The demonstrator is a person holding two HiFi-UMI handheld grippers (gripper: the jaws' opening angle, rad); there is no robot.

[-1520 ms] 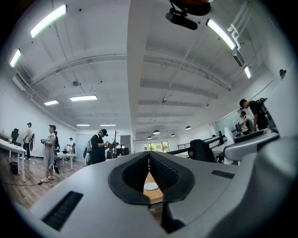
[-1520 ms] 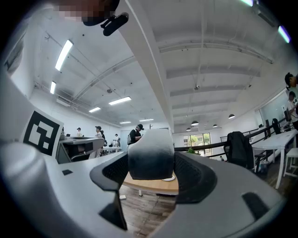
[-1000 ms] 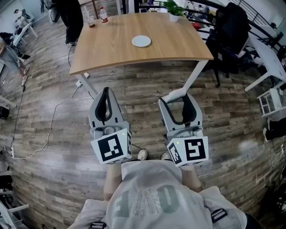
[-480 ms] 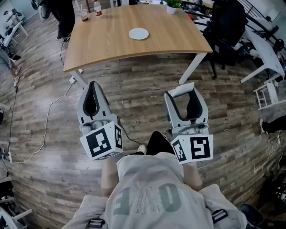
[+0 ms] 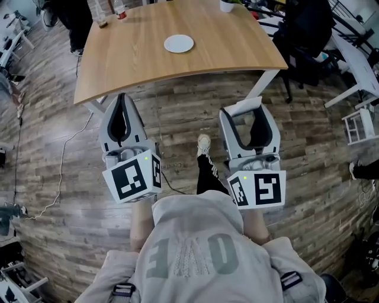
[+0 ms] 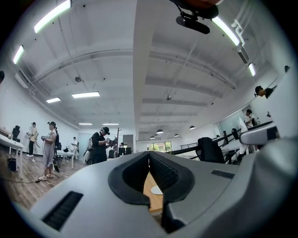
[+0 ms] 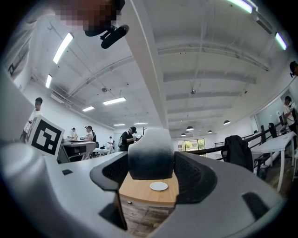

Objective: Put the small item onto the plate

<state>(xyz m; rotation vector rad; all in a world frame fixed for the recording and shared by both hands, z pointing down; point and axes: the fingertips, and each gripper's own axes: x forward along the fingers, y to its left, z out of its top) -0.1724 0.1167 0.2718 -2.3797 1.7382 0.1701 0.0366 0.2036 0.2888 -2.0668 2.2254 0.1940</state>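
Observation:
A white plate lies on the wooden table ahead of me, and both grippers hang over the plank floor short of it. My right gripper is shut on a small whitish item that fades to dark at its lower end; it fills the gap between the jaws. Below it in the right gripper view are the plate and the table edge. My left gripper is shut and empty. Only a narrow slit between its pads shows the plate.
Bottles and a white pot stand at the table's far side. A person in black stands at its far left. A dark chair with a jacket is on the right, a white rack beyond. A cable trails on the floor.
I have walked towards the table, which has come nearer in the head view. One shoe has stepped forward between the grippers. Neither gripper's jaws have changed.

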